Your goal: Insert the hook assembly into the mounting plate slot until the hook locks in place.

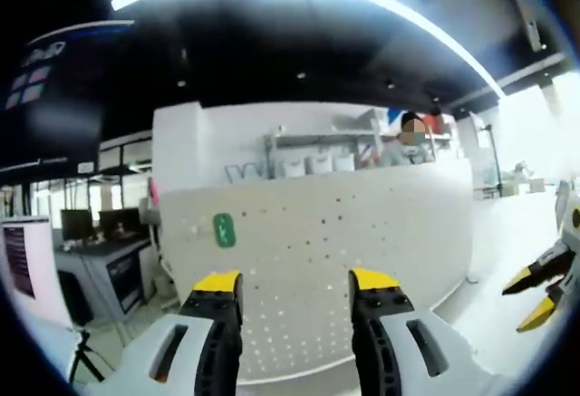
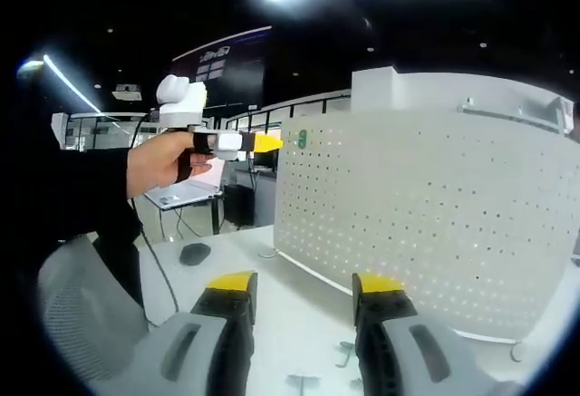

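Hook (image 2: 343, 352) lies between the right claw's (image 2: 304, 284) open jaws.

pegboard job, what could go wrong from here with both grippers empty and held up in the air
1. Both grippers are open and hold nothing; the metal hooks lie on the table below the right gripper, easy to overlook.
2. The pegboard stands upright on the table edge-on; pushing a hook in may tip or slide it.
3. The left gripper faces the board near the green tag and could knock it.
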The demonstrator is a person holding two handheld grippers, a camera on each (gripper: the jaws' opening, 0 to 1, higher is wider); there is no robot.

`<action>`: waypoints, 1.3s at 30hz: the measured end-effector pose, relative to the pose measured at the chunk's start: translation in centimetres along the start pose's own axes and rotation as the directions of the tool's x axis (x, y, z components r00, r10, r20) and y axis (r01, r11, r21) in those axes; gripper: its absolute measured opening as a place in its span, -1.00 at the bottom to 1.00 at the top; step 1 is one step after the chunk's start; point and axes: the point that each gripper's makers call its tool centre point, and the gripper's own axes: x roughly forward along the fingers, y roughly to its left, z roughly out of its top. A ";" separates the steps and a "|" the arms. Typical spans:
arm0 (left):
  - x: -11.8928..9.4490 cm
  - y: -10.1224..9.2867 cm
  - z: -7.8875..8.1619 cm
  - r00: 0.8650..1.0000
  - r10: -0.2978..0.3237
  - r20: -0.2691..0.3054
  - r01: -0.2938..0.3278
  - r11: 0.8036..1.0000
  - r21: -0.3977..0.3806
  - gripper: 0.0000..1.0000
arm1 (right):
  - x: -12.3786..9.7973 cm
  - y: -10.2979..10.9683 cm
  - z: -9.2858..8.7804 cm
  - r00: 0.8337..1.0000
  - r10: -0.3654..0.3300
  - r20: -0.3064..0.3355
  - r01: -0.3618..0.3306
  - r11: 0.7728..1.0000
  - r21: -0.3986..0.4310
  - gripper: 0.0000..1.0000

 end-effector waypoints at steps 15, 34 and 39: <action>-3.1 -3.8 -1.5 0.998 -0.055 0.002 0.055 0.996 -0.064 -0.05 | -0.1 -0.4 -0.1 1.000 -0.013 -0.002 0.013 1.000 0.009 -0.21; -5.0 -8.1 -4.8 0.988 -0.148 -0.044 0.144 0.986 -0.089 -0.04 | 0.0 -0.4 -0.5 1.000 -0.011 -0.020 0.011 1.000 -0.001 -0.21; -5.4 -8.2 -5.5 0.986 -0.157 -0.057 0.151 0.984 -0.094 -0.04 | 0.1 -0.2 -0.8 1.000 -0.006 -0.028 0.006 1.000 -0.005 -0.21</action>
